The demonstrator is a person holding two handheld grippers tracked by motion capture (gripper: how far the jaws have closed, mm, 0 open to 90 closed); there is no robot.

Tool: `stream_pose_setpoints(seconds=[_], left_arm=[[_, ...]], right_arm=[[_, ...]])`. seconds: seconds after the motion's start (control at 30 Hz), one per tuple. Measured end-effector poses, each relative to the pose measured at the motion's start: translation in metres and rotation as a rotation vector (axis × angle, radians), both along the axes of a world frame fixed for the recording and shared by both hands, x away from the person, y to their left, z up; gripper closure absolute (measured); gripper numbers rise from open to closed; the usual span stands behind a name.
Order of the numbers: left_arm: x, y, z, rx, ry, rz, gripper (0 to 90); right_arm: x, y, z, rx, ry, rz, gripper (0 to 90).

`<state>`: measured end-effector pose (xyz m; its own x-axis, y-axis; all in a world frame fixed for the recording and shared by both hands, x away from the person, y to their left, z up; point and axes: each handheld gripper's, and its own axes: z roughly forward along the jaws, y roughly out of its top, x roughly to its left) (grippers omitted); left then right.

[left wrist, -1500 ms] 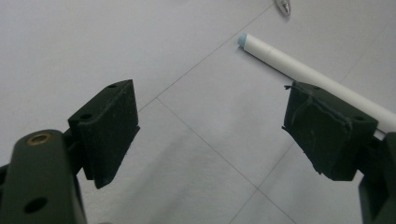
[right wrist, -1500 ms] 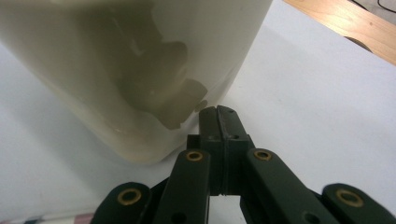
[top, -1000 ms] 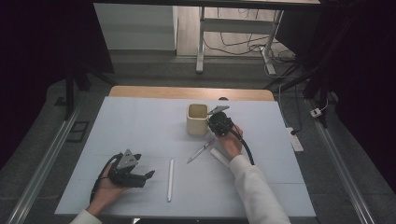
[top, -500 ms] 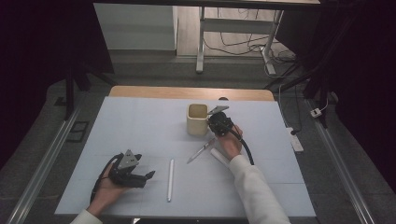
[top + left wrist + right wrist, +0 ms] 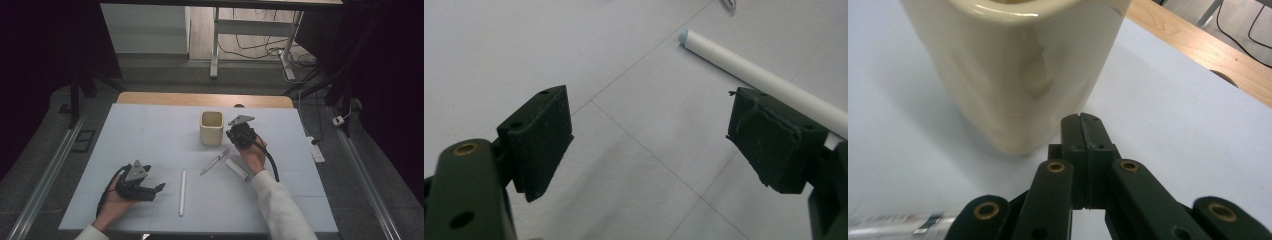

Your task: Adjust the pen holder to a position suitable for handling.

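Cream cup (image 5: pixel 211 128) upright, inside unseen; right gripper (image 5: pixel 1082 122) closed beside.

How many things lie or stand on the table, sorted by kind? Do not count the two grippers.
Cream cup: 1
White pen with blue tip: 1
Thin pen with pinkish end: 1
Short white tube-like item: 1
Total: 4

High view: dim, dark surround from 9 to 3 o'clock, table (image 5: pixel 150 130) evenly lit, soft shadows. Gripper views: near jaws blurred; glare on cup (image 5: pixel 1013 75) rim, 12 o'clock.
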<state>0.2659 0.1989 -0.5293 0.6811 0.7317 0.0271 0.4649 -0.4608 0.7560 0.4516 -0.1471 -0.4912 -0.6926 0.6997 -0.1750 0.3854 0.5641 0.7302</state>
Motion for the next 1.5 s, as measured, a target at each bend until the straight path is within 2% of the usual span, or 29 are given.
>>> stream_pose_setpoints(seconds=[0.27,0.43,0.63,0.67,0.77,1.07,1.27,1.3,1.33,1.5], left_arm=[[0.000,0.001,0.000,0.001,-0.001,0.002,17.4],[-0.001,0.003,0.001,-0.004,-0.004,0.008,17.4],[-0.001,0.002,0.000,0.004,-0.001,0.007,17.4],[-0.001,0.002,0.000,0.004,-0.001,0.006,17.4],[-0.001,0.003,0.001,0.001,0.000,0.005,17.4],[-0.001,0.002,0.000,-0.002,0.005,0.007,17.3],[-0.001,0.002,0.000,-0.009,0.008,0.011,17.4],[-0.001,0.002,0.000,-0.009,0.008,0.011,17.4],[-0.001,0.002,0.000,-0.010,0.008,0.009,17.4],[-0.002,0.002,0.001,-0.012,0.007,0.006,17.4]], right_arm=[[-0.018,-0.014,0.008,0.050,-0.023,0.039,89.0],[-0.026,-0.020,0.007,0.083,-0.031,0.057,88.5],[-0.030,-0.026,0.007,0.088,-0.033,0.073,81.2],[-0.032,-0.028,0.008,0.085,-0.029,0.083,75.0],[-0.036,-0.032,0.008,0.071,-0.028,0.094,68.6],[-0.068,-0.056,0.007,0.072,-0.044,0.148,54.6],[-0.092,-0.079,0.005,0.111,-0.044,0.138,49.2],[-0.092,-0.079,0.005,0.111,-0.044,0.138,49.2],[-0.101,-0.088,0.003,0.109,-0.045,0.134,48.0],[-0.122,-0.111,-0.003,0.138,-0.050,0.112,46.5]])
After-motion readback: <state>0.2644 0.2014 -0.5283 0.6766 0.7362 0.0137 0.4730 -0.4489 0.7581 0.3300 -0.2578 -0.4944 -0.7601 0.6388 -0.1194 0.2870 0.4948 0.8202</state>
